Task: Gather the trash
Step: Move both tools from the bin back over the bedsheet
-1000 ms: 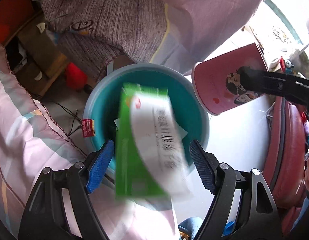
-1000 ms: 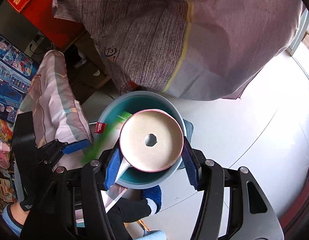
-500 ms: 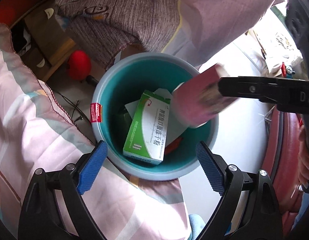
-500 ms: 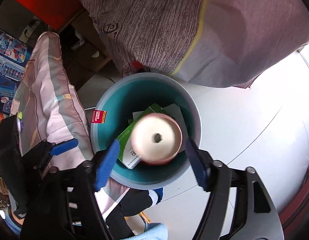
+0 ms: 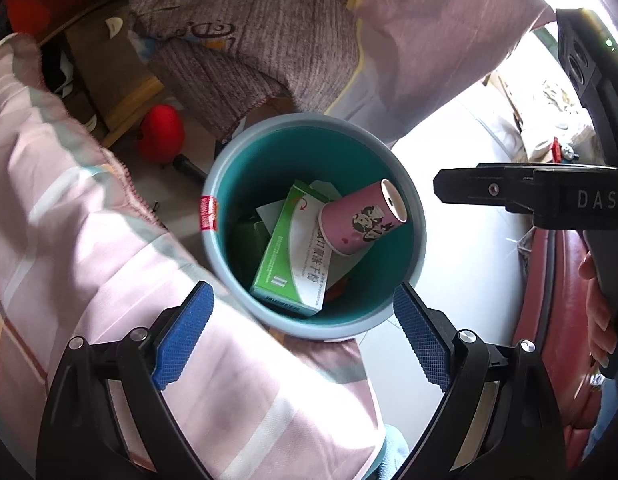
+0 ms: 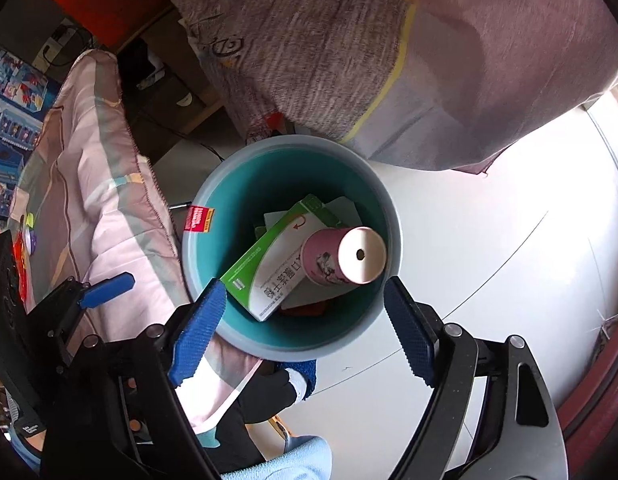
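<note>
Hovering left gripper (image 5: 303, 334): its blue-padded jaws are standing wide apart over the near rim, gripping nothing.
Right gripper (image 6: 305, 330): it is hanging above the same opening, jaws spread wide and empty too.
Bedding: a pink striped quilt (image 5: 109, 280) is lying against the near-left side of the bin.
Bin: a round grey plastic wastebasket with a teal inside (image 5: 419, 232) is standing on the white floor (image 6: 489, 248), a red sticker (image 5: 209, 213) showing on its rim.
Box: a green-and-white cardboard medicine carton (image 5: 287, 264) is lying tilted inside the bin, on top of white paper scraps.
Cup: a pink paper cup with a cartoon print (image 5: 361, 222) is resting on its side on the carton, its base pointing up and right.
Beyond: a grey knitted blanket (image 6: 309, 40) is draping behind the bin.
</note>
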Demonstrator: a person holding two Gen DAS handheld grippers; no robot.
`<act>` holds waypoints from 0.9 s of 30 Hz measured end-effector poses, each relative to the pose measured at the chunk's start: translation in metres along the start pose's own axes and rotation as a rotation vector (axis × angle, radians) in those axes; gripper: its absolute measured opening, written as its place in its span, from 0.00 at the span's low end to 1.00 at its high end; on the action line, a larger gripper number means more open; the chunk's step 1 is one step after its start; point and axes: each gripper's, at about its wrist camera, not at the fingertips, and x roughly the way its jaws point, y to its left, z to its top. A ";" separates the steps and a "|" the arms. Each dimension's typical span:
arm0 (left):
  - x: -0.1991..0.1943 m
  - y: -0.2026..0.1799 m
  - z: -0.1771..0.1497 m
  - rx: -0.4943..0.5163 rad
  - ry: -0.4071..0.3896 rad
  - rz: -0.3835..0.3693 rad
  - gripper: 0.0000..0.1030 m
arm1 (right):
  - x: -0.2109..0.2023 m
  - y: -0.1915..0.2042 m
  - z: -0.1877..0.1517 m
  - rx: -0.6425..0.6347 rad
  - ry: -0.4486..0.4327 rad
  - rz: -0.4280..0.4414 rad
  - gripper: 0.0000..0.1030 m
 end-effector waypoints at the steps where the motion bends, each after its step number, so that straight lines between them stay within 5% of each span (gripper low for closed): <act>1: -0.004 0.003 -0.003 -0.006 -0.005 0.001 0.89 | -0.002 0.003 -0.002 -0.003 -0.001 -0.001 0.75; 16: -0.078 0.066 -0.076 -0.113 -0.108 0.029 0.91 | -0.023 0.100 -0.035 -0.127 -0.022 0.003 0.77; 27: -0.144 0.159 -0.157 -0.259 -0.201 0.119 0.92 | -0.012 0.229 -0.052 -0.315 0.018 0.014 0.77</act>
